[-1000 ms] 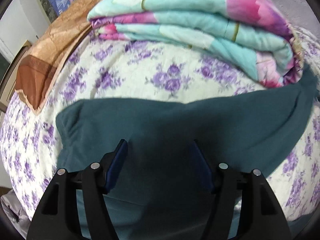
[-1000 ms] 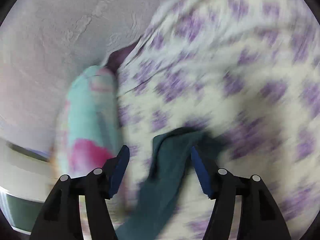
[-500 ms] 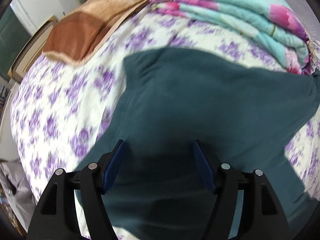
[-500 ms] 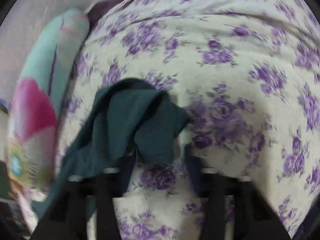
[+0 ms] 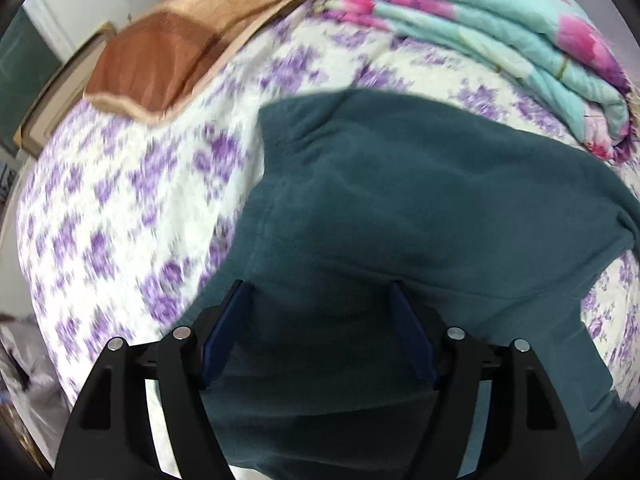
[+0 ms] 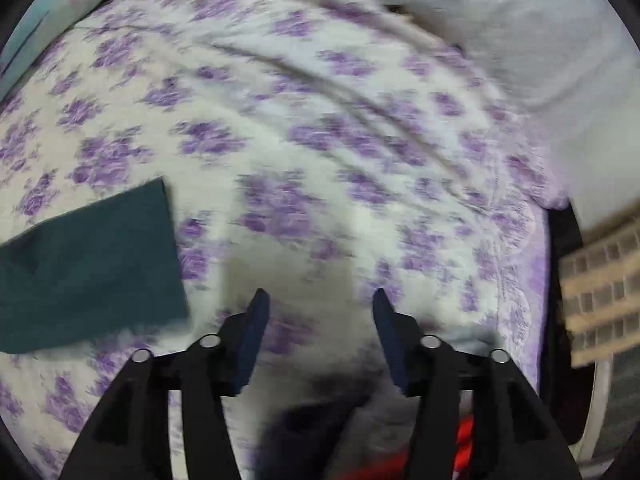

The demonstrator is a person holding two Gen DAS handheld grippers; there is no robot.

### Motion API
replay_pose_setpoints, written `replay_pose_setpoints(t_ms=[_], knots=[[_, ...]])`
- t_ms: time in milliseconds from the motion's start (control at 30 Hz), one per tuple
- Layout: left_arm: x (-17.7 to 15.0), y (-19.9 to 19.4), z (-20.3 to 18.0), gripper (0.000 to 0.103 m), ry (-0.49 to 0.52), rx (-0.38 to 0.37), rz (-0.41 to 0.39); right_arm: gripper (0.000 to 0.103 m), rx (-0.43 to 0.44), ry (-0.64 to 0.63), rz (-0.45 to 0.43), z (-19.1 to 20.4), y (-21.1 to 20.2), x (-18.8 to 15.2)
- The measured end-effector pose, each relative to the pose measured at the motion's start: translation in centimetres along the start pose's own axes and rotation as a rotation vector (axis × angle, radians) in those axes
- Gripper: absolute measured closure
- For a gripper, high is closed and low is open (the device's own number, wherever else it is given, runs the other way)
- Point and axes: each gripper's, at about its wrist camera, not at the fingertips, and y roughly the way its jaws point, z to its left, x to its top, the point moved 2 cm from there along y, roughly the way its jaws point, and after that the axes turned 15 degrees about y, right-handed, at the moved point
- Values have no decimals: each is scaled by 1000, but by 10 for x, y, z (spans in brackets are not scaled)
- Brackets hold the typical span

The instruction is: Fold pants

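Note:
Dark teal pants [image 5: 420, 200] lie spread on a bed with a white sheet printed with purple flowers [image 5: 120, 208]. My left gripper [image 5: 320, 292] hovers over the near part of the pants, its jaws opening, blue pads apart; whether cloth sits between them is unclear. In the right wrist view a flat teal end of the pants [image 6: 88, 264] lies at the left. My right gripper [image 6: 320, 300] is to the right of it over bare sheet [image 6: 320, 140], jaws opening with nothing between them.
A folded turquoise and pink quilt [image 5: 500, 32] lies at the far right of the bed, and a brown pillow [image 5: 172, 52] at the far left. The bed's edge [image 6: 536, 240] runs on the right, with a tan gridded object [image 6: 600, 292] beyond.
My left gripper shifted sideways, so the pants now fill the right of its view. My right gripper shut on a bunched pants end, then let it go and swung right; that end now lies flat.

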Motion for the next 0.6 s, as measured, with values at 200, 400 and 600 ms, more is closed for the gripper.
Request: replay_pose_setpoints(t_ms=[200,400,600], knots=[[23,-20,4,32,36,17,-66,42,371,23,5,51,-20,5],[40,-18,31,31,4,61,-75,42,478,-93,71,151,-26,6],[50,9,72,30,-72,56,-36,18,350,-31,127,174,4,-7]])
